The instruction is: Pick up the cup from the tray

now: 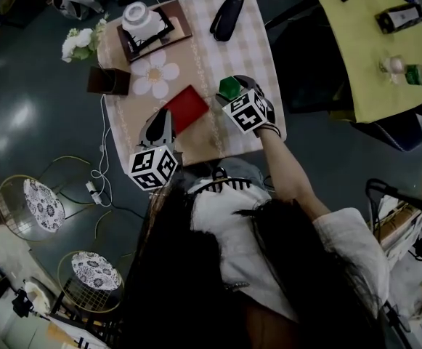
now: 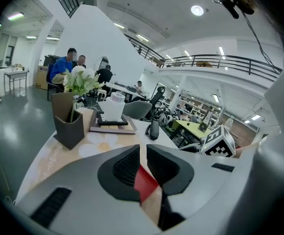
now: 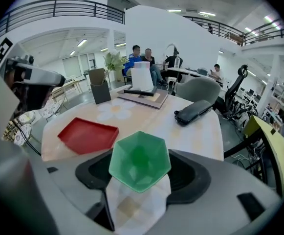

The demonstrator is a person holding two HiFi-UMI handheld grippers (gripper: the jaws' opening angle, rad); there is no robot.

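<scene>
The green cup is off the red tray — it sits clamped between the jaws of the right gripper, just right of the tray and, as I judge it, lifted clear. The left gripper is pinched on the tray's near corner, steadying it. The pick looks done — only carrying the cup away from the tray could remain

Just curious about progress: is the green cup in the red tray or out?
Out. The green cup sits between the jaws of the right gripper, apart from the empty red tray.
</scene>
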